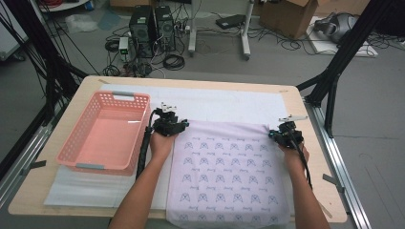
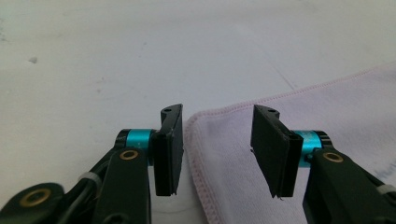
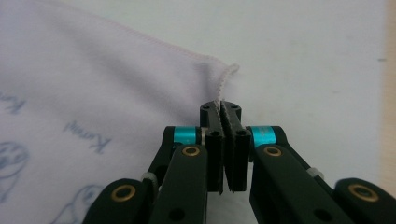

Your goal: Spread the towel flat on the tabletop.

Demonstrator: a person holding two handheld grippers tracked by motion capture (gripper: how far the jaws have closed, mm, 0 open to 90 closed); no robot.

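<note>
One wooden worktop (image 1: 296, 102) with rounded corners, and a single thin white sheet (image 1: 215, 102) spread over most of it. On top of that lies one pale lilac cloth (image 1: 229, 176), rectangular, soft-looking, printed with rows of little blue-grey logos and finished with a stitched hem. It sits on the right half of the worktop, its near edge hanging off the front.

Next down in size: one pink plastic basket (image 1: 76, 138), rectangular, walls punched with a grid of holes, sitting on the left side, well apart from the cloth.

Then two claws, one per hand, both black with teal rings behind the pads. The left claw (image 2: 217, 154) is at the cloth's far left corner, jaws spread. That corner lies between them, with neither pad pressing on it. The right claw (image 3: 226, 144) is at the far right corner, jaws pressed together, pinching the stitched edge of the cloth right at the corner, where the hem puckers up a bit.
</note>
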